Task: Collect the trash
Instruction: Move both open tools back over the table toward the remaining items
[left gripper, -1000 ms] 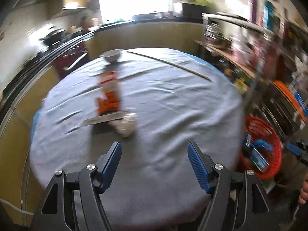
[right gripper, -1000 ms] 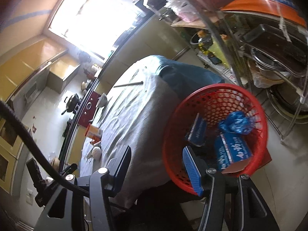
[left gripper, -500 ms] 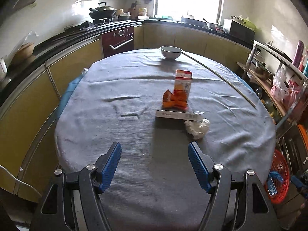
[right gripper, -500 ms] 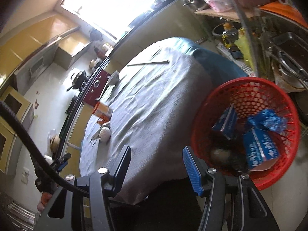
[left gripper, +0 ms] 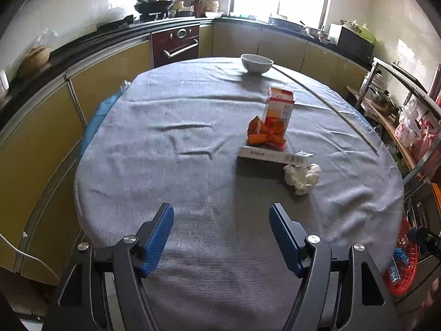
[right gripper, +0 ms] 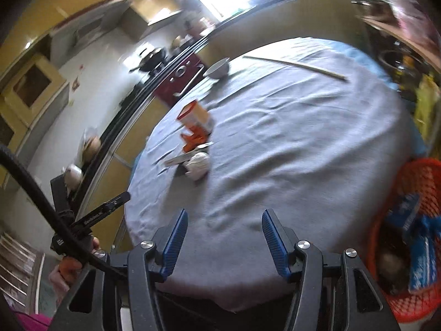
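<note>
On the grey-clothed round table (left gripper: 193, 143) lies a cluster of trash: a crumpled white paper ball (left gripper: 301, 175), a long flat white box (left gripper: 271, 156), a crumpled orange wrapper (left gripper: 263, 135) and an upright orange-and-white carton (left gripper: 278, 107). The same cluster shows blurred in the right wrist view, with the paper ball (right gripper: 198, 164) and carton (right gripper: 196, 117). My left gripper (left gripper: 221, 241) is open and empty above the table's near edge. My right gripper (right gripper: 224, 237) is open and empty, also at the near edge. A red mesh basket (right gripper: 410, 237) holding blue packets stands on the floor to the right.
A white bowl (left gripper: 257, 63) and a long thin stick (left gripper: 328, 104) lie at the table's far side. Yellow cabinets and a dark red oven (left gripper: 176, 44) curve around the back. A metal rack (left gripper: 399, 104) with bags stands on the right. The basket (left gripper: 402, 262) shows low right.
Both grippers swung left, away from the red basket and toward the table. The trash cluster now sits ahead in both views. Both stayed open and empty.
</note>
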